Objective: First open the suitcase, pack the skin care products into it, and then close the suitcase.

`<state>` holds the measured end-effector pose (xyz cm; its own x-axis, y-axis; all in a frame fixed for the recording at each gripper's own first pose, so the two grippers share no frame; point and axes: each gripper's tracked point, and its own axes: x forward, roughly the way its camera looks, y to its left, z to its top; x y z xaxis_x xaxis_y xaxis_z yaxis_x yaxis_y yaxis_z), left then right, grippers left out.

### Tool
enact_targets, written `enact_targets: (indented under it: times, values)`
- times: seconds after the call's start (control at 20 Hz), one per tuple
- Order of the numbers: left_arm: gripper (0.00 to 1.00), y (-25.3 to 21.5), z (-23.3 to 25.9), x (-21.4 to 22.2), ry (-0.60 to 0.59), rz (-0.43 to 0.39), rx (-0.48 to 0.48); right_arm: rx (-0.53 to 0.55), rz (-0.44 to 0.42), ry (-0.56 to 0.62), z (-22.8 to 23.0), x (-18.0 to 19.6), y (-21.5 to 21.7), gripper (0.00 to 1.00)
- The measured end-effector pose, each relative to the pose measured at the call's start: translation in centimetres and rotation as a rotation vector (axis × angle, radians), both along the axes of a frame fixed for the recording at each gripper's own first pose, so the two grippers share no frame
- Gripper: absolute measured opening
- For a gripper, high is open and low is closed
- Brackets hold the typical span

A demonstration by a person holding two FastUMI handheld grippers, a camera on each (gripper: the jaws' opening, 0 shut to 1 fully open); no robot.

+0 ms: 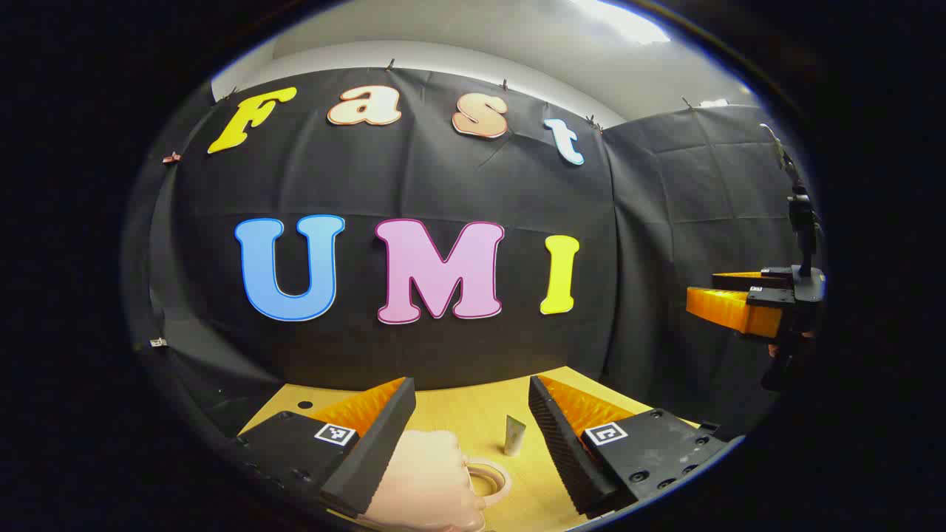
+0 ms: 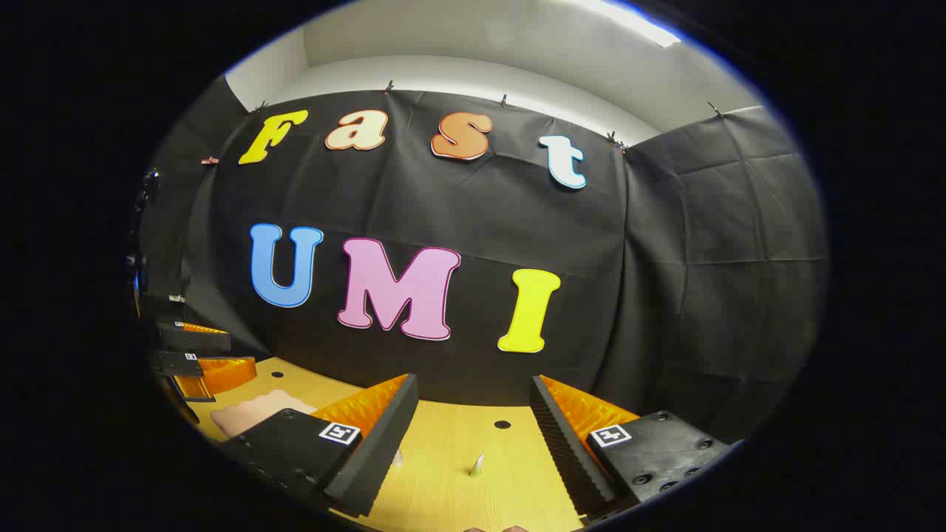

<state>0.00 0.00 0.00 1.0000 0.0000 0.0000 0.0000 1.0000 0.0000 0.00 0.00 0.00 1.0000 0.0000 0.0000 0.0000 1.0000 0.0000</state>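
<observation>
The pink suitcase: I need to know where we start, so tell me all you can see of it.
The pink suitcase lies low on the wooden table, partly behind a finger of the open left gripper. Its shell looks smooth and pale pink, with a looped handle toward the small tube. Whether it is open cannot be told.

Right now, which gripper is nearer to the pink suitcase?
Left. The pink suitcase sits close in front of the open left gripper, low between its fingers. The right gripper is held apart; in the right gripper view the suitcase lies far off to the left.
</observation>
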Motion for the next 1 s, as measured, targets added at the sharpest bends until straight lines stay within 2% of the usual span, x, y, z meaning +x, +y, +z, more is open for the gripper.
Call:
enact_targets:
  times: [0.35,1.0]
  values:
    - [0.96,0.24,-0.48,0.29,0.013,-0.001,-0.004,0.008,-0.017,0.006,-0.21,0.1,-0.52,0.94]
    - [0.96,-0.32,-0.37,0.58,-0.003,-0.034,-0.006,0.003,-0.01,0.006,-0.17,0.96,0.25,0.97]
